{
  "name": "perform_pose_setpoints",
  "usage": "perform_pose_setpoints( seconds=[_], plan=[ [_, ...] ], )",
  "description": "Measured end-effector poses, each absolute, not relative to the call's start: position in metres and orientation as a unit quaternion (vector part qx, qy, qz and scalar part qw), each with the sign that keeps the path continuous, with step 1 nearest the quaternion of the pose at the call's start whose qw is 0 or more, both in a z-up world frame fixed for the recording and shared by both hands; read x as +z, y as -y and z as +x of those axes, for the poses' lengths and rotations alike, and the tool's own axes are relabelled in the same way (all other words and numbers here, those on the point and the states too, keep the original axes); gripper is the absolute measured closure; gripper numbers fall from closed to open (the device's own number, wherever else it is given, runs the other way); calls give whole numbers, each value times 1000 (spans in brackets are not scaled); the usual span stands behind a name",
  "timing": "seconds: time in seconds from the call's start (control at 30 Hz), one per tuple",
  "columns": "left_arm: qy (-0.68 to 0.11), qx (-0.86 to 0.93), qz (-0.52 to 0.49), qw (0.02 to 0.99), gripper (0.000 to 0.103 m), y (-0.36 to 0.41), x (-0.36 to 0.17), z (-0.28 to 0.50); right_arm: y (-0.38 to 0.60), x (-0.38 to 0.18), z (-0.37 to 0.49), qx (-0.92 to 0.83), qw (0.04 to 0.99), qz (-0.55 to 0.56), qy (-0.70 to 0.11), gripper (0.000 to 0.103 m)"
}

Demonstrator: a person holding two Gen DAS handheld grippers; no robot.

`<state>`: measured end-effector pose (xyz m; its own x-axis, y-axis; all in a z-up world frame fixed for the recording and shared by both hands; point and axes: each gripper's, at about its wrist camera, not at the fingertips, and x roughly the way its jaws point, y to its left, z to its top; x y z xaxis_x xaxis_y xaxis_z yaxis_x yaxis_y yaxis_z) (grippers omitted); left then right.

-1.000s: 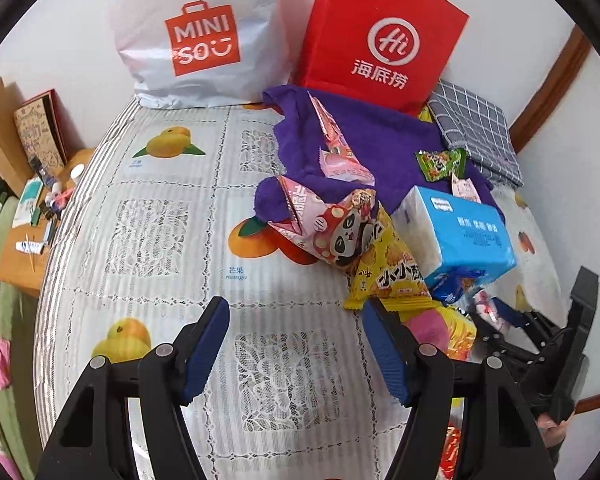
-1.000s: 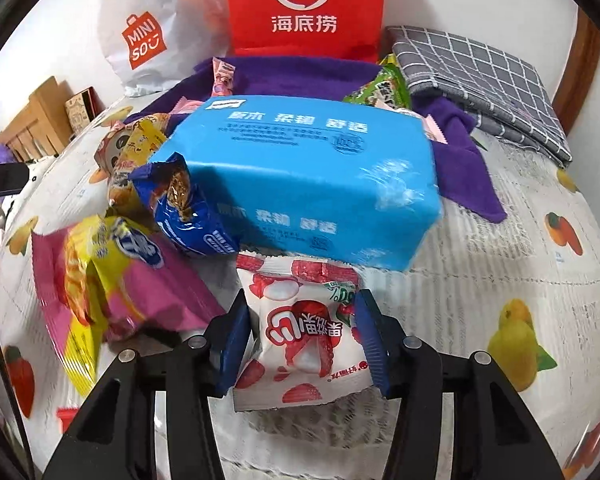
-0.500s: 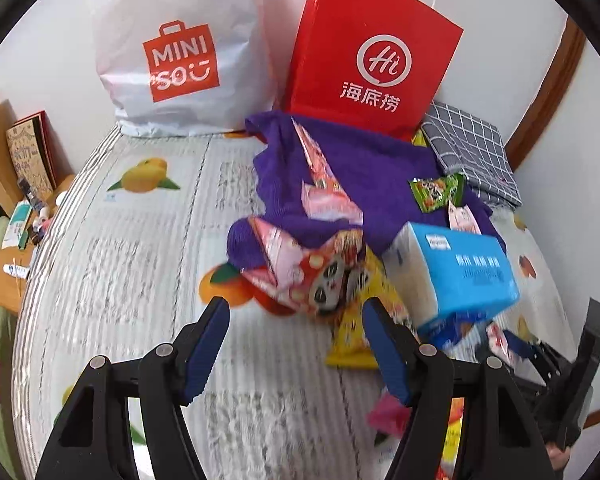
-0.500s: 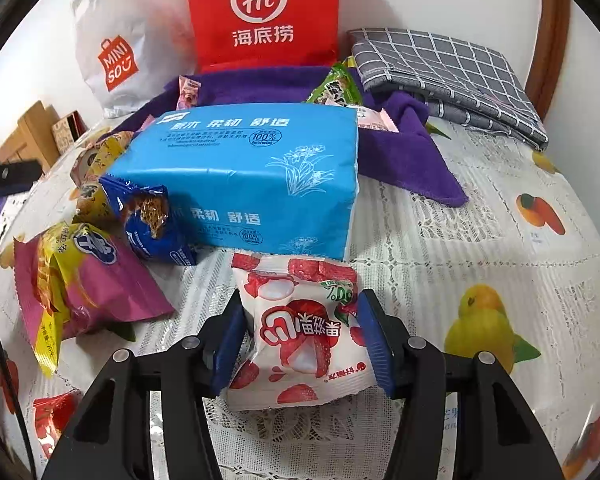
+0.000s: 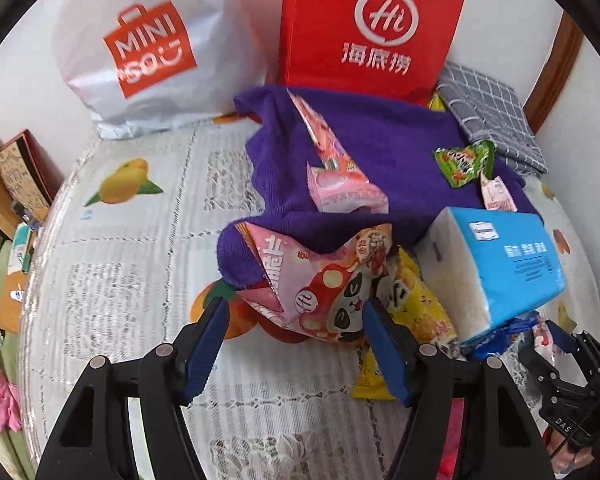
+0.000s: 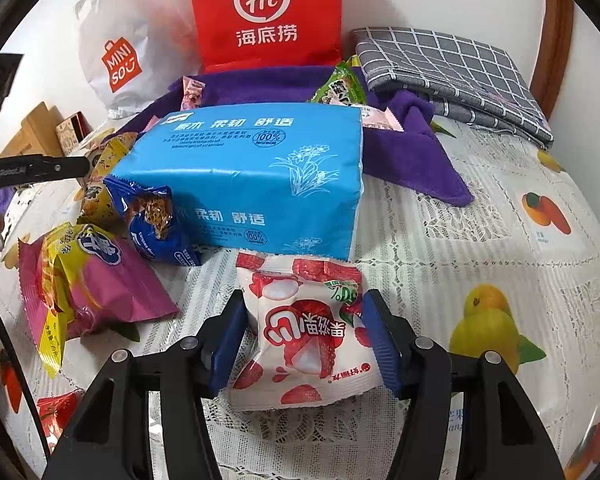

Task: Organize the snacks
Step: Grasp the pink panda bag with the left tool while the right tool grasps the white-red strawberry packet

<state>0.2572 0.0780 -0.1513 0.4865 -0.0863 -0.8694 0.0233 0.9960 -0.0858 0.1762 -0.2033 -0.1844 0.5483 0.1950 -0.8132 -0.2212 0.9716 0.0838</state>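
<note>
The lychee snack packet (image 6: 306, 332) lay on the lace tablecloth (image 6: 460, 240), just in front of the blue tissue pack (image 6: 252, 176). The right gripper (image 6: 304, 340) straddled it, jaws just loosened, pads barely off. The left gripper (image 5: 294, 344) hung open, holding nothing, by the panda snack bag (image 5: 320, 280).

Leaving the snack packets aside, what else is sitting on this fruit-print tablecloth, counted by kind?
Shopping bags: 2 (white bag, red bag)
Cloths: 2 (purple cloth, grey checked cloth)
Tissue packs: 1 (blue tissue pack)
Total: 5
</note>
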Motion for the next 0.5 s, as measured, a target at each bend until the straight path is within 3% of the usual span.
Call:
perform_pose_setpoints(
  seconds=[0.33, 0.5],
  plan=[
    [-483, -38, 30, 874, 32, -53, -158, 266, 202, -182, 176, 133, 876, -15, -463, 36],
    [-475, -36, -8, 879, 32, -59, -161, 272, 202, -182, 176, 136, 876, -10, -463, 36]
  ],
)
